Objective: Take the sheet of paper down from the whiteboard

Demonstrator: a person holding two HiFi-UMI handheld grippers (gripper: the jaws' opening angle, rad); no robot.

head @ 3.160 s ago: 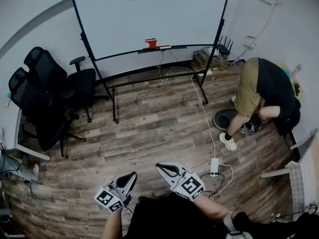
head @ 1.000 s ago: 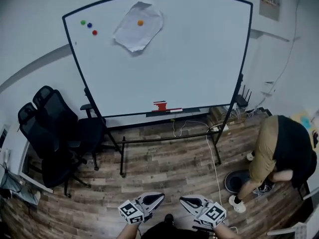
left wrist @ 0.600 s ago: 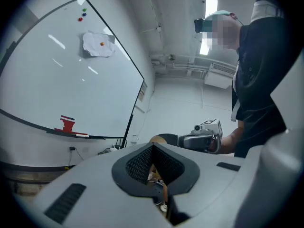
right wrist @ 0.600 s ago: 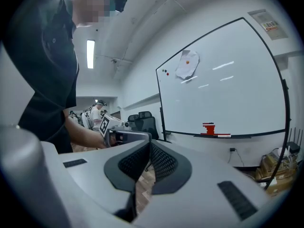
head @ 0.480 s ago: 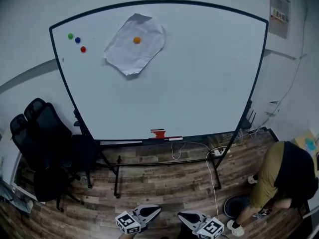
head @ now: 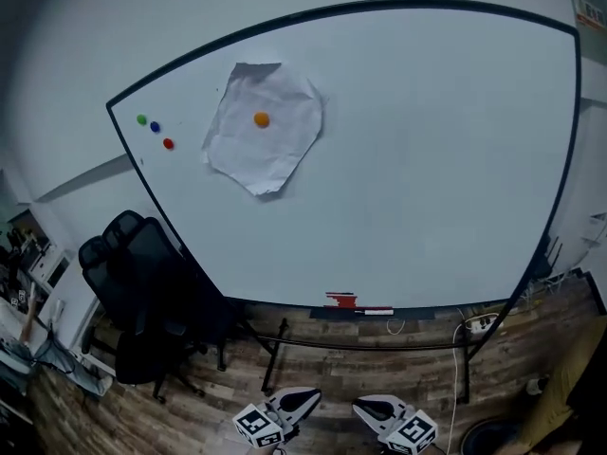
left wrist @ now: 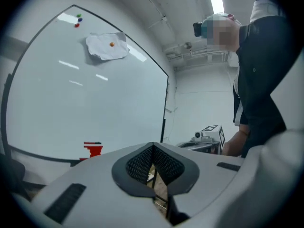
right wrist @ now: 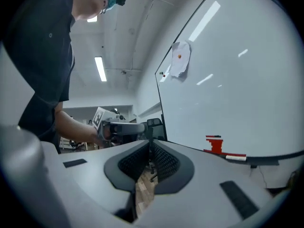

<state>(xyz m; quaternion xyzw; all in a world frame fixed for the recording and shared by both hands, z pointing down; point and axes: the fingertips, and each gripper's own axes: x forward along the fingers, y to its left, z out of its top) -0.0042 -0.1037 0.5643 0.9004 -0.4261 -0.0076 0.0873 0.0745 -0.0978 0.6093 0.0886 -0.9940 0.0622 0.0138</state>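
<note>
The left gripper (head: pixel 311 395) and right gripper (head: pixel 360 405) both have their jaws pressed together, with nothing between them. The sheet of paper (head: pixel 270 154) hangs on the whiteboard (head: pixel 427 159) under an orange magnet (head: pixel 261 118), well above and ahead of both fingertips.

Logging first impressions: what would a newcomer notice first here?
A large whiteboard fills the head view, a crumpled sheet of paper held at its upper left by an orange magnet. Three magnets sit left of it; at the bottom edge, left gripper and right gripper are shut, empty.
</note>
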